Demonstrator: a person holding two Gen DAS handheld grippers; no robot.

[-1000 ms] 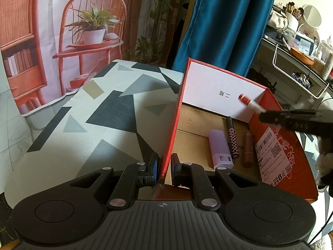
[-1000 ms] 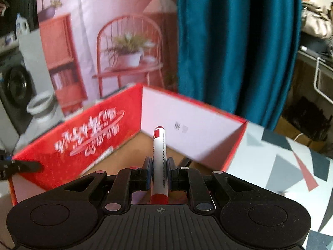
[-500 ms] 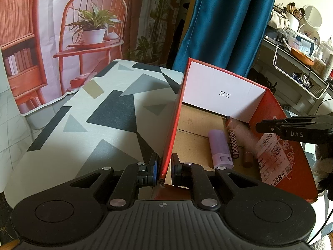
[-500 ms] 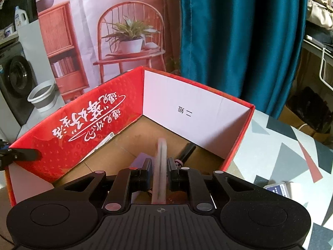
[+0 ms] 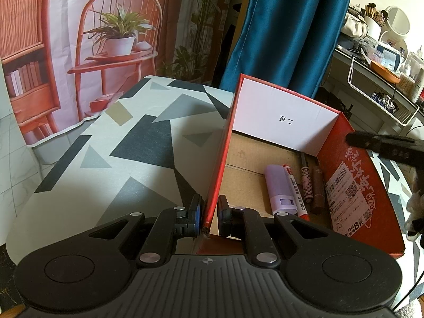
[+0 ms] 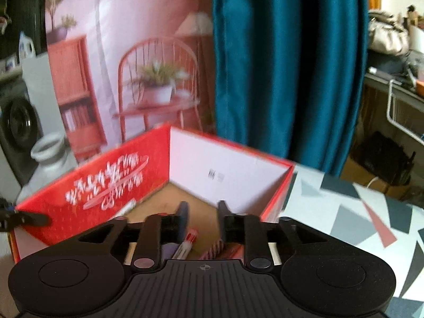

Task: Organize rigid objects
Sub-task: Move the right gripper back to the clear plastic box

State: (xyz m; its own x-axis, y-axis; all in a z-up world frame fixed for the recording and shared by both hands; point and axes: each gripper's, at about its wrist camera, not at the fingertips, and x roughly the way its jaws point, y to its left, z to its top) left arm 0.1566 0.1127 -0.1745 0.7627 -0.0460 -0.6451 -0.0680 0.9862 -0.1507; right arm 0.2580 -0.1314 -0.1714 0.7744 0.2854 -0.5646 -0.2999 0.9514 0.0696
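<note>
Pens and tubes lie in the red cardboard box (image 5: 352, 198), whose wall the left gripper (image 5: 210, 209) pinches, while the right gripper (image 6: 202, 218), fingers just spread, holds nothing.

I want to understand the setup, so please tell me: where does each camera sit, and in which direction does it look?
Left wrist view: sits on the left gripper, clamped on the near wall of the red cardboard box; looks along that wall into the box, at a red-and-white marker pen.
Right wrist view: sits on the right gripper, jaws just opened and empty; looks down over the box's opposite side.
Shared: the box, the marker pen, the blue curtain; each view shows the other gripper.
</note>
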